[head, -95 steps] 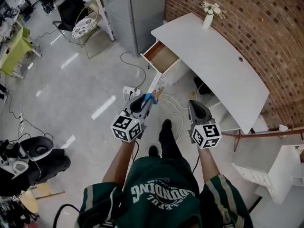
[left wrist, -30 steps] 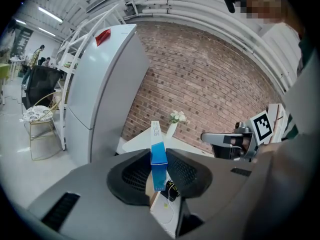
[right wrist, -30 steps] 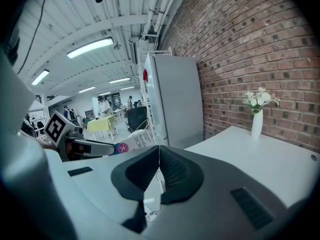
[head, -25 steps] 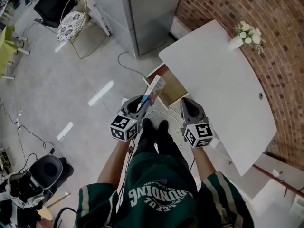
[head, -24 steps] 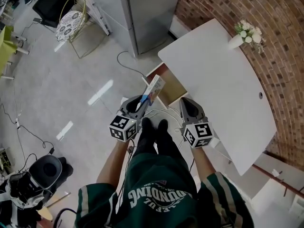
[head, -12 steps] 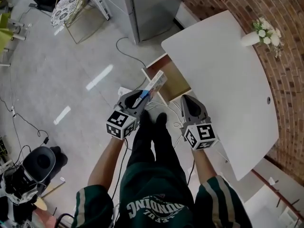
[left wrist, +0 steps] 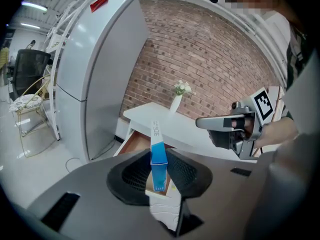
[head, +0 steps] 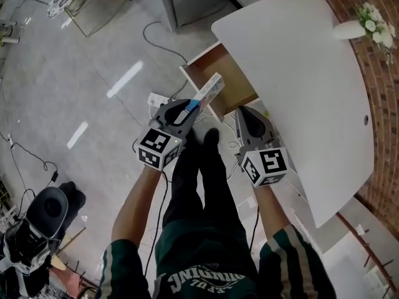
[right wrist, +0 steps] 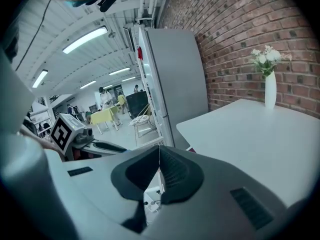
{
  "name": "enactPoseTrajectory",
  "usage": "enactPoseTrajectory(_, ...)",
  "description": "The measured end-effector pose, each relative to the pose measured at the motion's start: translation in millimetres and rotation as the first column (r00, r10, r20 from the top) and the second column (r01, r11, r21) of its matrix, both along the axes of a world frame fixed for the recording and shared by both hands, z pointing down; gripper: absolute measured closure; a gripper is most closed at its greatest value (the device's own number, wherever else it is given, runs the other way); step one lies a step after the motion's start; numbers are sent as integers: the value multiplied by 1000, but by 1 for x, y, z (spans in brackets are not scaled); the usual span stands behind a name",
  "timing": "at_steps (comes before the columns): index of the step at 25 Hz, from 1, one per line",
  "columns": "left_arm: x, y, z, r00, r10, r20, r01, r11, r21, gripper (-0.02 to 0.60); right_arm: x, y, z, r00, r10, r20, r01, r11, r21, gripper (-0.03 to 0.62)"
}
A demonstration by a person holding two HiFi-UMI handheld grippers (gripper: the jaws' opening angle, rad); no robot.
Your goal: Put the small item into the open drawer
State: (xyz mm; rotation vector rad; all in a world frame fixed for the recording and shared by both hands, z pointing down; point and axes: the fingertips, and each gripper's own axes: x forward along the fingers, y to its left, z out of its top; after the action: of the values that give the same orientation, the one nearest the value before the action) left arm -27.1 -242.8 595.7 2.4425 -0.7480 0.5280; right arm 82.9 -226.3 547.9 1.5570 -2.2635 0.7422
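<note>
The small item is a slim blue and white box [head: 206, 94], which sticks out forward from my left gripper [head: 189, 109]. In the left gripper view the jaws are shut on the blue end of the box [left wrist: 158, 158]. Its white tip reaches over the front edge of the open wooden drawer [head: 219, 75] of the white desk [head: 305, 73]. My right gripper [head: 242, 112] hangs beside the left one, close to the desk's edge. Its jaws [right wrist: 159, 150] are shut with nothing between them. The drawer [left wrist: 136, 141] shows past the box, and what lies inside it is hidden.
A vase of flowers [head: 368, 22] stands at the desk's far end. A grey fridge [left wrist: 95, 69] rises left of the desk. A power strip [head: 158, 99] and cables [head: 163, 42] lie on the floor by the drawer. The person's legs [head: 201, 167] stand between the grippers.
Both grippers have sunk and come closer to the drawer. The box's tip now lies over the drawer's front edge. Both grips look unchanged.
</note>
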Motion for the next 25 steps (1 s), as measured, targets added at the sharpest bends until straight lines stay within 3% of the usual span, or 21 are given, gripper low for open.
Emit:
enactPoseTrajectory(8, 17, -3, 48, 999, 49, 10, -48, 998, -32, 479, 1, 5, 37, 1000, 21, 0, -21, 999, -35, 569)
enactPoseTrajectory(15, 50, -19, 90, 984, 167, 56, -167, 986, 3, 477, 3, 23, 74, 999, 42, 1, -42, 996, -74, 569)
enactPoseTrajectory(19, 66, -25, 112, 950, 284, 133, -291, 956, 40, 477, 5, 32, 98, 998, 66, 0, -65, 992, -105, 569)
enactPoseTrajectory(25, 91, -20, 147, 869, 429, 246, -453, 890, 48, 477, 17, 40, 132, 996, 86, -2, -86, 988, -131, 569)
